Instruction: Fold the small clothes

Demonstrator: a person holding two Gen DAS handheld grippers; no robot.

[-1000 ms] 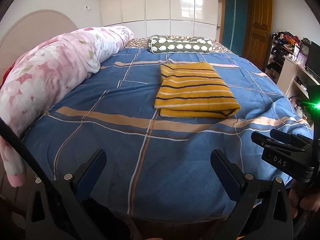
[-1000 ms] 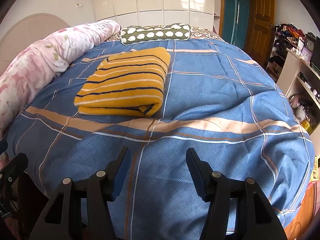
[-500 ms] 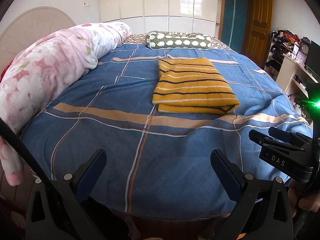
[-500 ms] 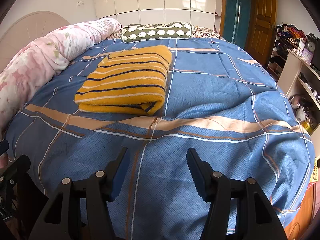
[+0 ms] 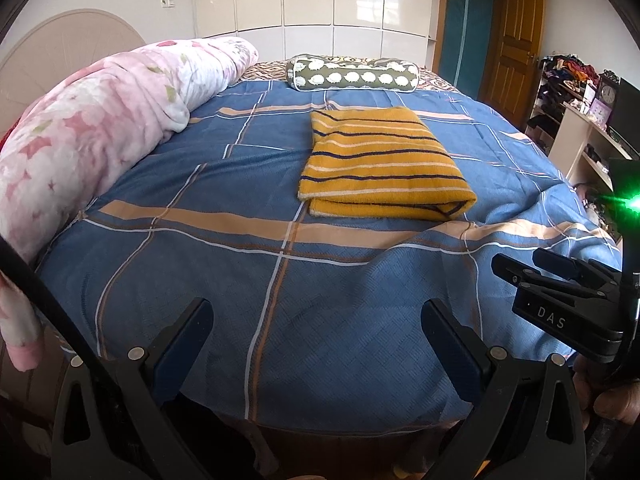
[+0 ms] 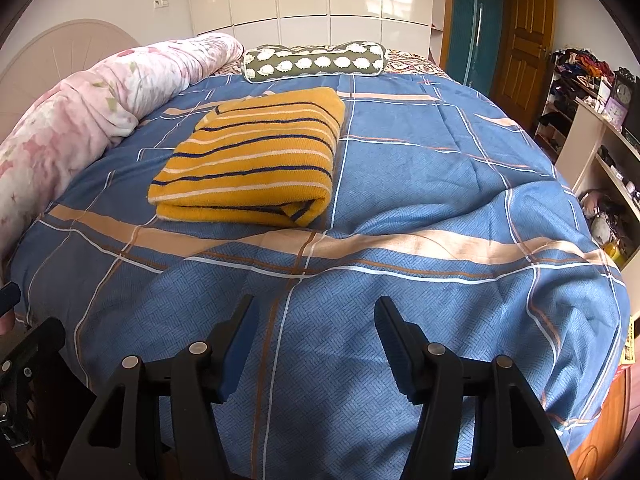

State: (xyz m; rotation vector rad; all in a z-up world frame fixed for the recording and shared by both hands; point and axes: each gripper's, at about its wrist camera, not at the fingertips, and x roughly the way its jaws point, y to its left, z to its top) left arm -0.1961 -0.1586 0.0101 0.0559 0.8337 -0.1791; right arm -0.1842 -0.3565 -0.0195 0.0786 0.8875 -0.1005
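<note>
Mustard-yellow striped knit garment [image 5: 384, 168] folded on blue plaid bedspread [image 5: 280, 280], left gripper [image 5: 316, 344] and right gripper [image 6: 316, 344] both spread wide, holding nothing, well short of it.

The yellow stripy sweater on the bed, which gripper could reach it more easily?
Probably the left. Its view has the folded sweater nearly straight ahead of the open left gripper; for the open right gripper it lies off to the left.

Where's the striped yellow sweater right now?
The yellow sweater lies folded mid-bed on the blue bedspread, nearer than the green bolster pillow, with the pink quilt to its left.
</note>
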